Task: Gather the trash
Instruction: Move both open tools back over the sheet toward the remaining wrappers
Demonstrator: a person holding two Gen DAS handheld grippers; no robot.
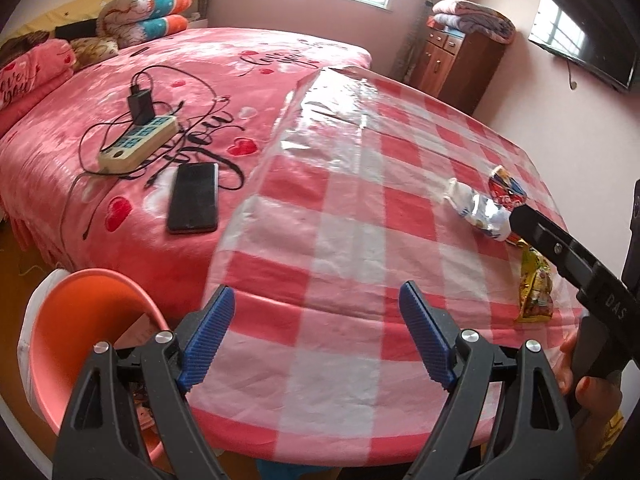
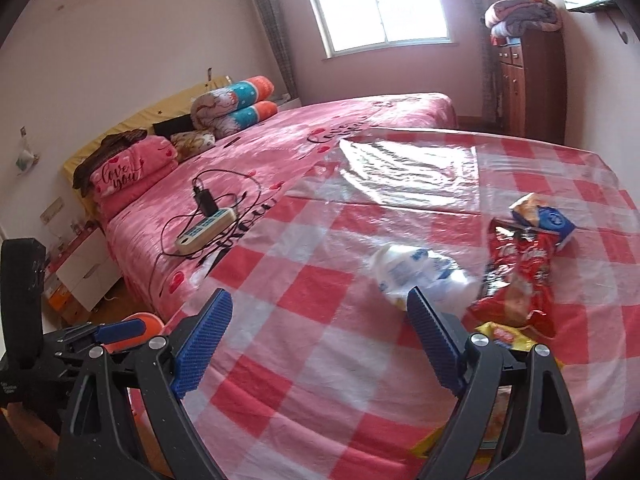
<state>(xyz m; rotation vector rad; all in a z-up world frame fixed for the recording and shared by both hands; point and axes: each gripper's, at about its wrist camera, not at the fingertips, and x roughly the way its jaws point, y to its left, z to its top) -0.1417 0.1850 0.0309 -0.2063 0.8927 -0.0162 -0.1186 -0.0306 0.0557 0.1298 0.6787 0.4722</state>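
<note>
4 wrappers lie on the far right part of a bench point(image 2: 320, 360) draped in a red-and-white checked cloth under clear plastic: a crumpled white bag point(image 2: 424, 276) nearest the middle, a red bag point(image 2: 516, 280) touching its right side, a blue-and-white pack point(image 2: 548, 218) just behind the red one, and a yellow bag point(image 2: 502, 336) at the near edge, partly hidden by the right gripper point(image 2: 320, 344). From the left wrist camera the white bag point(image 1: 478, 208) and the red bag point(image 1: 505, 188) sit together, with the yellow bag point(image 1: 534, 292) nearer the edge. The right gripper stands wide with nothing between its blue pads, its right finger overlapping the white bag in the view; whether it touches cannot be told. In the left view the right gripper's black finger reaches in from the right beside the white bag, with a hand point(image 1: 588, 376) below it. The left gripper point(image 1: 316, 340) is also wide and holds nothing, poised over the bench's near left edge, well apart from the wrappers. Below that edge stands an orange bin point(image 1: 72, 320) with a white liner and some scraps inside. Beyond the bench is a bed point(image 1: 120, 140) in pink bedding, carrying a phone point(image 1: 194, 198), a power strip point(image 1: 138, 144) with a black charger point(image 1: 141, 106) plugged in, and folded quilts point(image 1: 148, 14) by the head. A window point(image 2: 376, 4), a wooden cabinet point(image 2: 528, 84) topped with a blanket point(image 2: 522, 14), and a wall television point(image 1: 584, 36) fill the rear.
</note>
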